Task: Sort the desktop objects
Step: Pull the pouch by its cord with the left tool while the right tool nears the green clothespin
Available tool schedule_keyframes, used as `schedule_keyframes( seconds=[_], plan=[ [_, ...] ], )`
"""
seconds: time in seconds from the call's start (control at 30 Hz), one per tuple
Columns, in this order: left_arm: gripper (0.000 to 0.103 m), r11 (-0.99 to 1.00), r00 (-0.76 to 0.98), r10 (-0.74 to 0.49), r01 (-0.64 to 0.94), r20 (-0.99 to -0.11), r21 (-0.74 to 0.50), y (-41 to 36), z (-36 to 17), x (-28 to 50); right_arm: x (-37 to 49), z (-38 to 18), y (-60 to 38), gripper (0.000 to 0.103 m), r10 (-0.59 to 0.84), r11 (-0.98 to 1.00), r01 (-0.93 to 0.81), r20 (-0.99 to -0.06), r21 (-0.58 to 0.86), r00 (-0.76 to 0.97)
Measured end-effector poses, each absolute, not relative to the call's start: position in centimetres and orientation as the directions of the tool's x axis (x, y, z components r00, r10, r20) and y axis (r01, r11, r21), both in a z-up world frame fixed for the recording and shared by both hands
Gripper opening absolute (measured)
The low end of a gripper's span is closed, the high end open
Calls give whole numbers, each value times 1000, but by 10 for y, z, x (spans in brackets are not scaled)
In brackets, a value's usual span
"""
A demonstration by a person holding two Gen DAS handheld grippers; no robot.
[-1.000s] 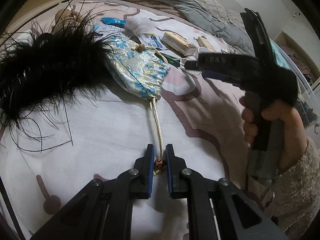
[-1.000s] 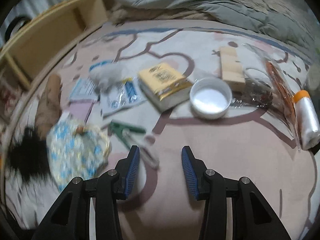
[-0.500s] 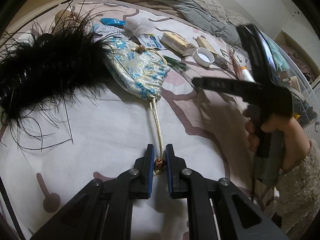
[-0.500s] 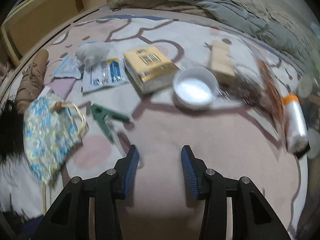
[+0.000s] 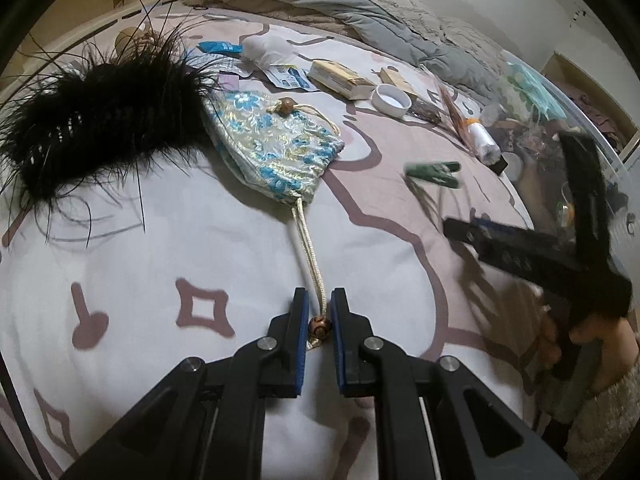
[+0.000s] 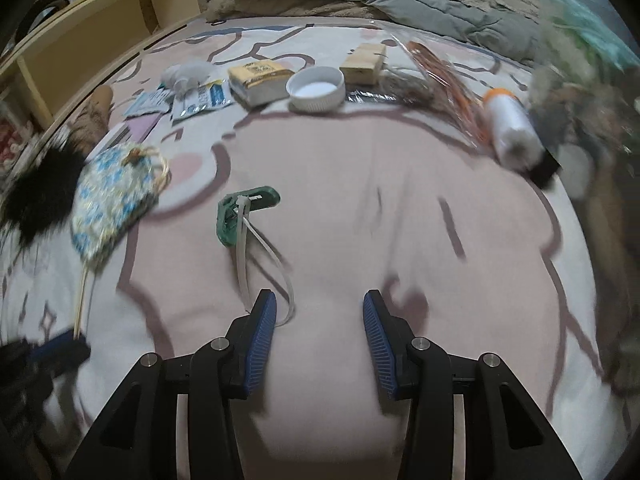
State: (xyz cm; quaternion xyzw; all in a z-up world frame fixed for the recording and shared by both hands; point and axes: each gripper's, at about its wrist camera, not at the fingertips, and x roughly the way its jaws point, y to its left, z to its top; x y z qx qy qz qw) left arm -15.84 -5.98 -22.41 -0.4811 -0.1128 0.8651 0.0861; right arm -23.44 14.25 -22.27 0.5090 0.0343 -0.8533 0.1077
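On the far left of the bed [image 5: 120,240] lies a fluffy black feather thing [image 5: 92,120]. Its edge touches a little drawstring pouch [image 5: 272,148] with blue and gold flowers. A pale cord [image 5: 308,248] runs from the pouch down across the sheet. At the end of the cord is a small brown bead [image 5: 320,326]. The left gripper [image 5: 319,308] has its jaws pressed nearly together, pinching the cord right at the bead.

Behind the pouch, farther up the bed, are some small packets [image 5: 290,78], a white crumpled lump [image 5: 268,50], and a yellow pack of tissues [image 5: 340,78]. Next comes a round white lid [image 5: 392,101] lying open side up, just beside a small wooden block [image 6: 364,63]. A clear bag [image 6: 440,76] with orange strips inside lies to the right of that.

In the middle of the pink part of the sheet is a green clip [image 6: 244,212] with a white zip tie [image 6: 256,264] looped through it. The loop reaches down to just beside the left finger [image 6: 262,328] of the right gripper [image 6: 320,316]. Its jaws are spread apart and nothing is between them, only the bare sheet below. In the left wrist view a hand [image 5: 588,340] holds this gripper on the right side of the bed, and it looks blurry.

Farther right lies a white roll with an orange cap [image 6: 510,132], and past it a blurry heap of things I cannot make out. A grey quilt [image 5: 360,4] is bunched along the back of the bed
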Motion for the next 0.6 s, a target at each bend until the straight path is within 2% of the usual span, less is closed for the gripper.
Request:
schedule_keyframes(
  seconds=[0.3,0.6],
  plan=[
    [12,-960,-544,264,-65,-796,-274,-44,-224,-116,-186,-220,169,44,-172,-969,235,-881,72,-440],
    [12,-949,-550,303,-103,-778,-297,-18,-225,-70,-148,-218,200,45,-225,-969,192,-870,154,-439]
  ],
)
